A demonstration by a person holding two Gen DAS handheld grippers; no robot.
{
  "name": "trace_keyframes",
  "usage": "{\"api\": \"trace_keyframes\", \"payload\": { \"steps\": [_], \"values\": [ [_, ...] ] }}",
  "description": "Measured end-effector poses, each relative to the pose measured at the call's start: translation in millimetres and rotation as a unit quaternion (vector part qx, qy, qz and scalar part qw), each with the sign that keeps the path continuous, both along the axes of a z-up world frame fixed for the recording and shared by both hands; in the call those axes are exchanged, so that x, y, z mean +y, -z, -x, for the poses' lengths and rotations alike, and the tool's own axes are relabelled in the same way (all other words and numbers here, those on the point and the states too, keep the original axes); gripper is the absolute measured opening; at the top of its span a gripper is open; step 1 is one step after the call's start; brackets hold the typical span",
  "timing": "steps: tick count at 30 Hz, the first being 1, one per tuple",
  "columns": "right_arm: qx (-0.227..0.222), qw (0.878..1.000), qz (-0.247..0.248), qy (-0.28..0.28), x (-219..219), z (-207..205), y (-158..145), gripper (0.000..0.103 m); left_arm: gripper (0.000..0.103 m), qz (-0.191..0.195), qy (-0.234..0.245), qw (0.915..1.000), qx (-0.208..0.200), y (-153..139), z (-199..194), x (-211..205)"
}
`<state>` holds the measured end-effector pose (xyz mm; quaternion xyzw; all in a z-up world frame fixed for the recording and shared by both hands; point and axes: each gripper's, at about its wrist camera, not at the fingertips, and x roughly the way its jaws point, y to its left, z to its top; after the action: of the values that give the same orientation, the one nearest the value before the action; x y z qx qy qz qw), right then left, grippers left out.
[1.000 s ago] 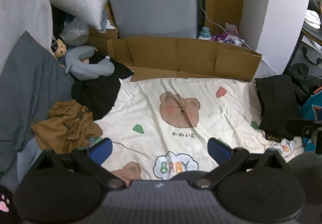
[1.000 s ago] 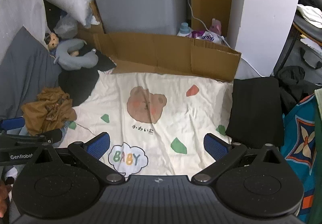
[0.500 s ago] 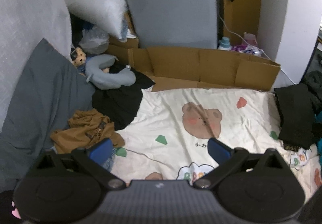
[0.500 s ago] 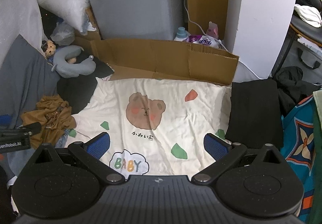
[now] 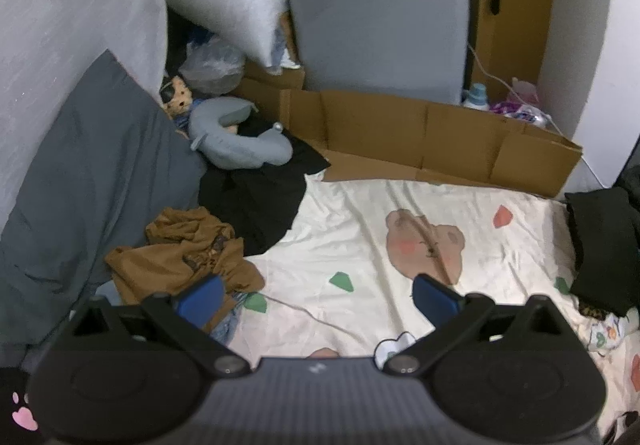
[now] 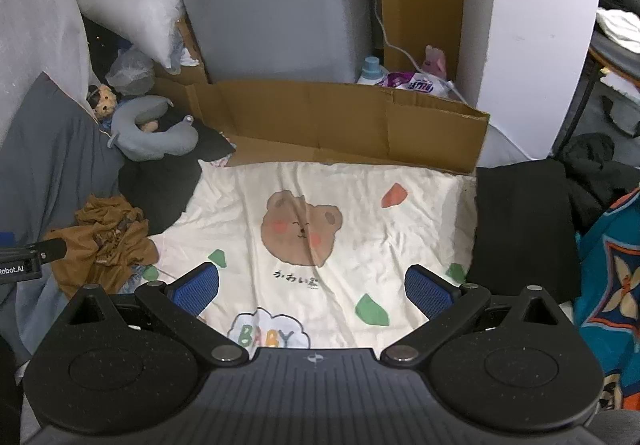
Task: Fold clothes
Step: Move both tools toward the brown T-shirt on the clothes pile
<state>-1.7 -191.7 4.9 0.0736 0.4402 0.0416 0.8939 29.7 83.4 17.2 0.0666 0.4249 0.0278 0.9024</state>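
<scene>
Bed scene, seen from two hand-held grippers. Left gripper (image 5: 318, 295) held above the bed, blue-padded fingers spread wide, nothing between them. Right gripper (image 6: 312, 285) likewise spread wide and empty, poised over a cream sheet (image 6: 352, 213) printed with a brown bear face and a "BABY" cloud.

Crumpled brown garment (image 5: 188, 253) lying in a heap at the sheet's left edge, just ahead of the left gripper's left finger (image 5: 200, 299); bunched too tightly to tell any long axis or which way it points. Same brown heap (image 6: 104, 241) visible far left from the right wrist view. Rumpled black garment (image 5: 260, 201) spread just behind the brown one, partly over the sheet's far-left corner. Folded black garment (image 6: 524, 229) resting on the sheet's right edge, long axis running from near to far.

Grey pillow (image 5: 92, 197) leaning against the left wall. Grey neck pillow (image 5: 240, 149) beside a small stuffed toy (image 5: 176, 101). Flattened cardboard (image 5: 432, 141) standing along the far edge of the sheet, with a grey appliance (image 5: 376, 5) behind it.
</scene>
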Motion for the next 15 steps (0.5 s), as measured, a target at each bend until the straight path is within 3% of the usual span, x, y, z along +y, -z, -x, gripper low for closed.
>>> {"api": "trace_keyframes", "payload": {
  "steps": [4,15],
  "values": [
    [0.007,1.0,0.0,-0.005,7,-8,11,0.102,0.102,0.015,-0.008,0.9998,0.013,7,-7,18],
    [-0.011,1.0,-0.016,-0.017,25,-33,43,0.102,0.102,0.005,-0.042,0.9991,0.005,26,-30,64]
  ]
}}
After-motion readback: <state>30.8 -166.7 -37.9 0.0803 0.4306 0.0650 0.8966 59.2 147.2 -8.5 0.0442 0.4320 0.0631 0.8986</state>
